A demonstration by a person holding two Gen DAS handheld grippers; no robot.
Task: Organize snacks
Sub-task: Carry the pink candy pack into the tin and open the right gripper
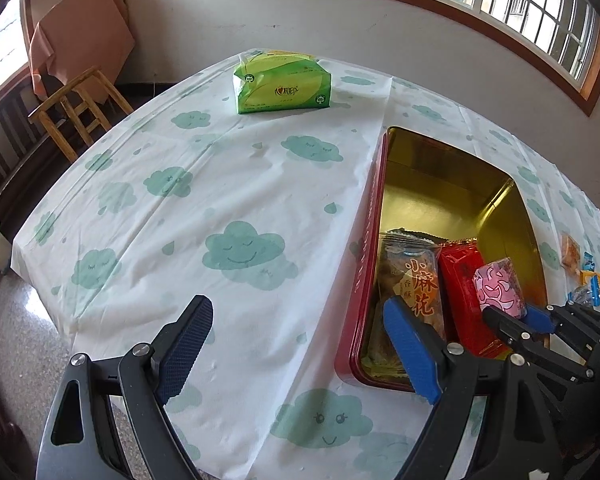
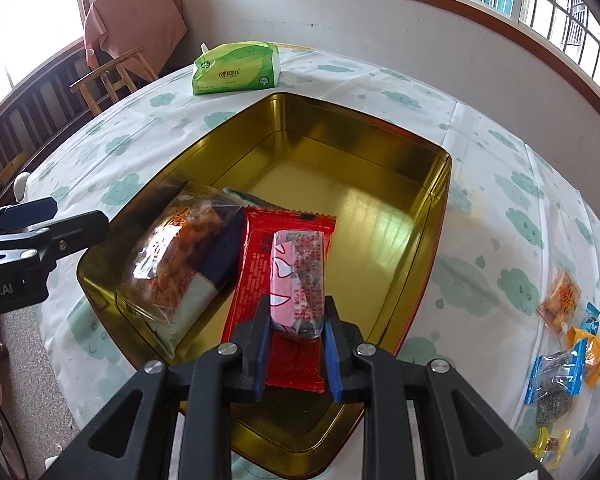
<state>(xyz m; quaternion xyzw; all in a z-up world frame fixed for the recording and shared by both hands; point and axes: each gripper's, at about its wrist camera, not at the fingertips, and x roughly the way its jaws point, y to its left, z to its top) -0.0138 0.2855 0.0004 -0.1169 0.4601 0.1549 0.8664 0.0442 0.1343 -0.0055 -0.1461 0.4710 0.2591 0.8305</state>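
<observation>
An open tin (image 2: 384, 128) with a gold inside and red outer wall (image 1: 364, 240) sits on the table. In it lie a clear bag of fried twists (image 2: 180, 252) (image 1: 414, 276) and a red packet (image 2: 284, 344) (image 1: 460, 284). My right gripper (image 2: 296, 316) is shut on a pink-and-white wrapped snack (image 2: 298, 280) (image 1: 500, 286), held above the red packet inside the tin. My left gripper (image 1: 300, 340) is open and empty, over the tablecloth at the tin's left side; its fingers (image 2: 52, 216) show at the left of the right wrist view.
A green tissue pack (image 1: 282, 82) (image 2: 236, 68) lies at the table's far side. Several small wrapped snacks (image 2: 568, 356) (image 1: 584, 272) lie on the cloud-print tablecloth (image 1: 220, 200) right of the tin. A wooden stool (image 1: 76, 108) stands beyond the table's left edge.
</observation>
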